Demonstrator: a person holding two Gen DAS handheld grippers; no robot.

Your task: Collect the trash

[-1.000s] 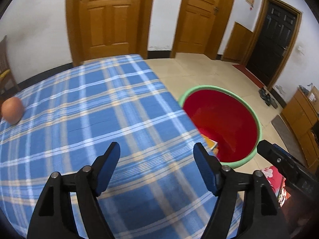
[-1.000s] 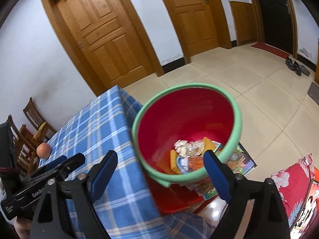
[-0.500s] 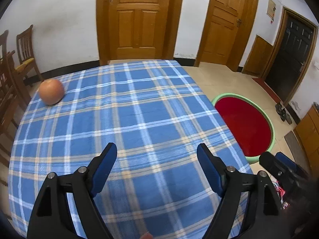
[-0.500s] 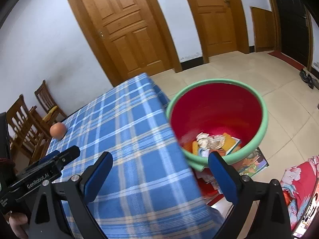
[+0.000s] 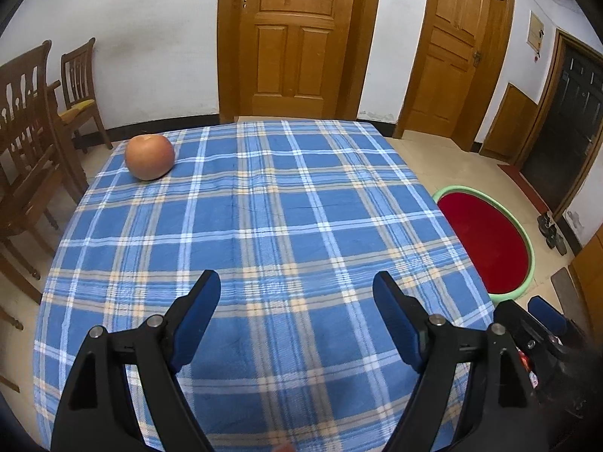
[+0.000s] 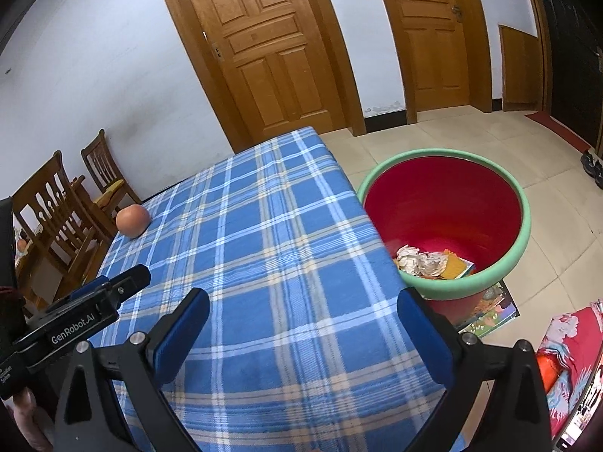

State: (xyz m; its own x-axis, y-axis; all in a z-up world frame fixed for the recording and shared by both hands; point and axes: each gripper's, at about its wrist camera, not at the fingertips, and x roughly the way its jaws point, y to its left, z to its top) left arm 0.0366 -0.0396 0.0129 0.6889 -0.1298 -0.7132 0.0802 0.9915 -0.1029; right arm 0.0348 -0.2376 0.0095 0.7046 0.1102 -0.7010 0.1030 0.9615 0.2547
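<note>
Now both tongs hang over the blue-and-white plaid cloth of the table [image 5: 286, 211], and neither carries anything. In the left wrist view the left tongs [image 5: 296, 292] stand wide, bare cloth between the blue pads. The right tongs [image 6: 303, 310] are spread wider and have just been opening further, again with only cloth between them.

Where's the rubbish? Down in the red plastic tub with the pale green rim [image 6: 524, 233], standing on the tiled floor just off the table's edge at the right of the right wrist view. Crumpled whitish paper and orange scraps [image 6: 426, 260] lie at its bottom.

On the table only one thing shows: a round orange-brown fruit [image 5: 149, 157], upper left of the left wrist view, near the far left corner by the wooden chairs [image 5: 30, 120]. Being round, it has no long axis to line up on. Whether it counts as trash I can't say.

That's the relation to watch: the fruit sits ahead and well to the left of both tongs, clearly apart from them, and the left pair looks the nearer. The tub lies on the opposite side, closest to the right pair.
</note>
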